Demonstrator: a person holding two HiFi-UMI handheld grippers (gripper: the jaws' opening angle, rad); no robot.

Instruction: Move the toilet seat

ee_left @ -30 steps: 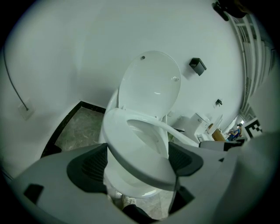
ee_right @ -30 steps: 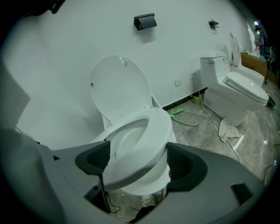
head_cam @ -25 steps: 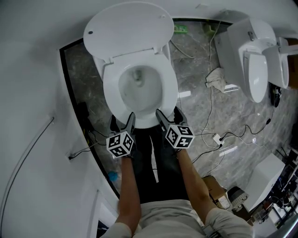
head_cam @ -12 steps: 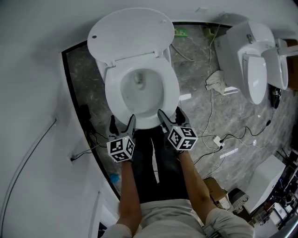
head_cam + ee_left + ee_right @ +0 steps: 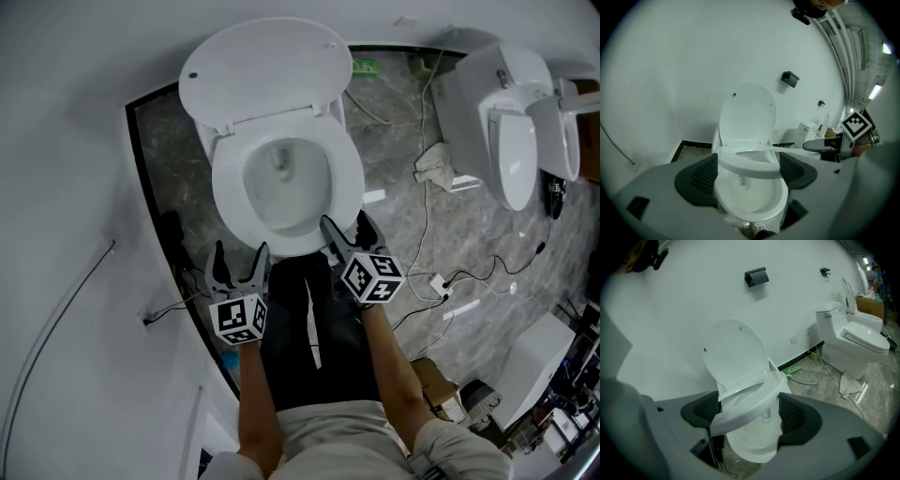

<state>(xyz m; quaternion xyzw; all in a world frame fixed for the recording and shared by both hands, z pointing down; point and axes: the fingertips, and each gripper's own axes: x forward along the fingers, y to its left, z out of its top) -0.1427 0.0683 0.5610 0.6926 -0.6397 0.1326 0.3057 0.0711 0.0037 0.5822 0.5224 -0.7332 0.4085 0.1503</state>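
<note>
Head view: toilet seat [image 5: 348,178] sits over bowl, lid [image 5: 262,66] tipped back toward white wall. Right claw [image 5: 344,225] spread wide at seat's front rim, likely to hook and lift; seat front looks slightly raised. Left claw [image 5: 241,251] also gaping, empty, just short of rim. Grey marble floor [image 5: 412,253], loose cables [image 5: 424,202], second toilet [image 5: 511,122] at right.

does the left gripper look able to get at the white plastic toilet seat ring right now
Probably yes: the left gripper has its jaws apart, facing the white plastic toilet seat ring with nothing between; the right gripper is off at its right front.
</note>
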